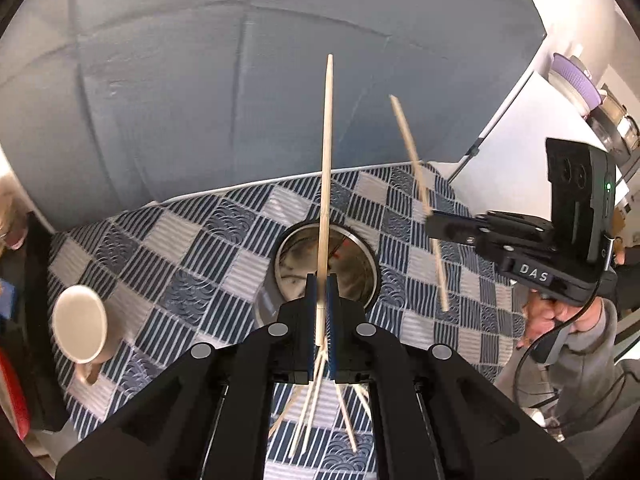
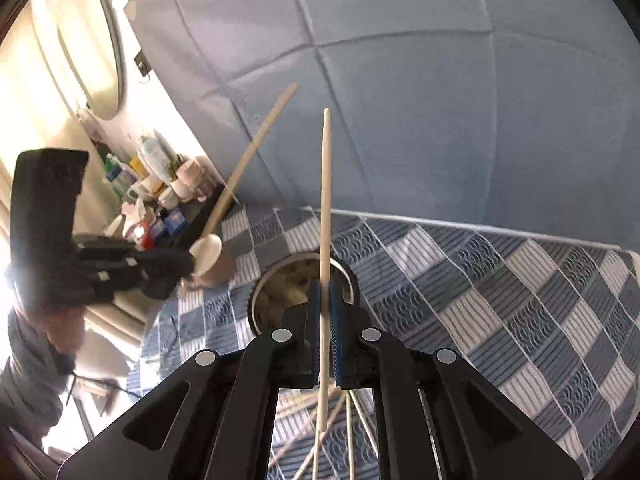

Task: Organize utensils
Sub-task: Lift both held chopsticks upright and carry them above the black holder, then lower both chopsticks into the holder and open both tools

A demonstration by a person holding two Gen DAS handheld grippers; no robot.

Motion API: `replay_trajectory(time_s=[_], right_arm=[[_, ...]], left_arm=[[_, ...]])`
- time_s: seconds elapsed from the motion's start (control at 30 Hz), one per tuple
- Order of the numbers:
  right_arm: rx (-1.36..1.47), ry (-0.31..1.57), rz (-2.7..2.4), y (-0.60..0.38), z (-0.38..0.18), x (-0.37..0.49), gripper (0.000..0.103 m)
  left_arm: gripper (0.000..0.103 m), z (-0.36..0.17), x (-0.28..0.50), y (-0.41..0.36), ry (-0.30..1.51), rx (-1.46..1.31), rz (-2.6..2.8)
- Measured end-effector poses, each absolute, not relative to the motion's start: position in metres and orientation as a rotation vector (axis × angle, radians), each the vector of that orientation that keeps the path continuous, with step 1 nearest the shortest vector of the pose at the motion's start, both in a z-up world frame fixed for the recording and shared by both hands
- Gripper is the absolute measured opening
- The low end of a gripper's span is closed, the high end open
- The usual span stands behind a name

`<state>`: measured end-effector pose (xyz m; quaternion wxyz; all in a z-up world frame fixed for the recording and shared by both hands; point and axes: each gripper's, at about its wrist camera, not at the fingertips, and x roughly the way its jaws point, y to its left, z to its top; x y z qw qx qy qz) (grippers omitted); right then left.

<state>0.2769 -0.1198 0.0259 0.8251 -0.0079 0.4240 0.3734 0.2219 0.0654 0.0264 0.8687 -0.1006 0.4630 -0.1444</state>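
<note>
The left gripper (image 1: 320, 300) pinches one chopstick (image 1: 326, 168) near its lower end, pointing it up-frame so it can drop into the steel cup (image 1: 360, 248) at centre frame; the right gripper (image 2: 325, 312) clamps another chopstick (image 2: 325, 216) likewise, loose ones (image 1: 344, 420) lying on the checked table (image 1: 180, 240) at bottom centre

Two pale wooden chopsticks (image 1: 326, 168) (image 2: 325, 216) stand upright above a round metal holder (image 1: 360, 272); more chopsticks (image 1: 320, 412) lie scattered flat on the checked cloth.
</note>
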Motion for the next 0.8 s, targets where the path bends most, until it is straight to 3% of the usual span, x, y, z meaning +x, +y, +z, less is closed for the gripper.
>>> replay_trajectory(time_s=[0.37, 0.8], right_arm=[[0.043, 0.846, 0.835, -0.092, 0.019, 0.309, 0.005], [0.111, 0.858, 0.84, -0.087, -0.031, 0.315, 0.005]], left_arm=[[0.005, -0.006, 0.254, 0.064, 0.927, -0.304, -0.355], [0.005, -0.051, 0.254, 0.065, 0.836, -0.397, -0.386]])
